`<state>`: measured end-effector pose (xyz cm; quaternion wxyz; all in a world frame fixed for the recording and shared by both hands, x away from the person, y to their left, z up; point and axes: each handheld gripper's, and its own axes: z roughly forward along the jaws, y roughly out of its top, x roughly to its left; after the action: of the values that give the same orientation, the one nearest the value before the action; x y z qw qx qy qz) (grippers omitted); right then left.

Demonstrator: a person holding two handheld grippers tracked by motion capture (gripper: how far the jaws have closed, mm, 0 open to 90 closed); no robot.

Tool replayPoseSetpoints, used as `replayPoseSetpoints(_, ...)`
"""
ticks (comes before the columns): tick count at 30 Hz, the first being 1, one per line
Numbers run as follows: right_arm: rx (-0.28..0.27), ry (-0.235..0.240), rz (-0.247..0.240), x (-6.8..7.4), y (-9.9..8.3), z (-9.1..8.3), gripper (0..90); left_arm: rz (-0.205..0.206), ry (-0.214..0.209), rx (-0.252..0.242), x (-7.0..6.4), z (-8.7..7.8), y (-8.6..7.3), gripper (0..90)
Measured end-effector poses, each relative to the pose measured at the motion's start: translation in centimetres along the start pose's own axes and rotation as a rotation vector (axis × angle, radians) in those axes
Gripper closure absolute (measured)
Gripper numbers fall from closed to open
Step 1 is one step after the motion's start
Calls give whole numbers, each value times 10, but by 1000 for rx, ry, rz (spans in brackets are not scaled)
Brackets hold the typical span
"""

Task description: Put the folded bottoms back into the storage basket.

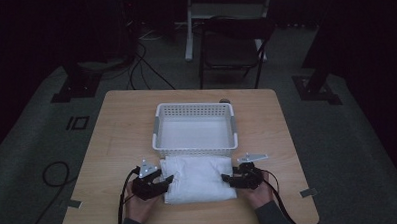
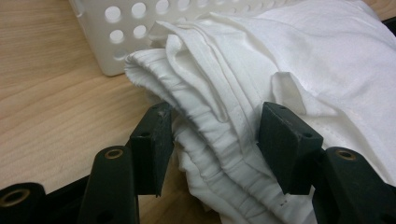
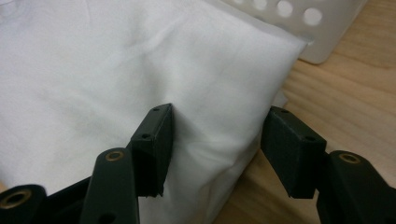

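Fingers (image 2: pixel 150 147) of the left gripper (image 1: pixel 165 182) and right gripper (image 1: pixel 228 179) stand wide open, straddling opposite ends of a folded white cloth (image 1: pixel 198 177) on the wooden surface (image 1: pixel 122 124), just before an empty white perforated basket (image 1: pixel 159 127). Soft, light and limp, it likely sags unless pinched at both thick folded edges. Its underside and lower layers are hidden.

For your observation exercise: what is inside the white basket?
The white basket shows a bare pale floor, nothing inside. The folded white cloth lies outside, against its near wall, which hides a strip of floor.
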<state>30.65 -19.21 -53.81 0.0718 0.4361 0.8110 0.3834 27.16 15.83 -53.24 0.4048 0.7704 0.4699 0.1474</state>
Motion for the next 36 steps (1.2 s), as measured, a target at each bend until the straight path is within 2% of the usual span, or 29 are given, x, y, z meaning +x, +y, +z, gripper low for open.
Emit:
replayPoseSetpoints(7,-7,-27,-18,-4,7,4,446,-6,5,-1,2,4,4,442)
replayPoseSetpoints(15,-11,-47,-12,-8,14,8,451,-8,18,-17,5,10,9,441)
replayPoseSetpoints(18,-16,-48,-11,-9,15,7,458,-19,6,-28,7,10,10,439)
replayPoseSetpoints(20,-26,-54,-22,-6,16,1,461,-37,-12,-49,10,5,11,432)
replayPoseSetpoints(22,-38,-57,-25,-6,17,-4,456,-58,-10,-86,12,-2,13,433)
replayPoseSetpoints(24,-55,-58,-19,-5,19,-10,445,-68,-26,-117,13,-9,17,437)
replayPoseSetpoints(25,-55,-58,-19,-5,19,-10,445,-68,-26,-117,13,-9,17,433)
replayPoseSetpoints(26,-62,-57,-17,-5,19,-12,440,-90,-56,-153,11,-15,22,433)
replayPoseSetpoints(28,-80,-44,-22,-1,22,-18,417,-86,-76,-163,6,-17,27,408)
replayPoseSetpoints(31,-85,-32,-33,2,24,-19,393,-77,-81,-151,0,-16,30,362)
replayPoseSetpoints(32,-84,-25,-38,4,25,-18,372,-72,-60,-140,-4,-13,31,362)
replayPoseSetpoints(34,-85,-25,-53,8,25,-17,314,-69,-37,-120,-6,-8,30,302)
replayPoseSetpoints(36,-84,-44,-58,10,26,-15,251,-81,-26,-91,-5,-2,28,274)
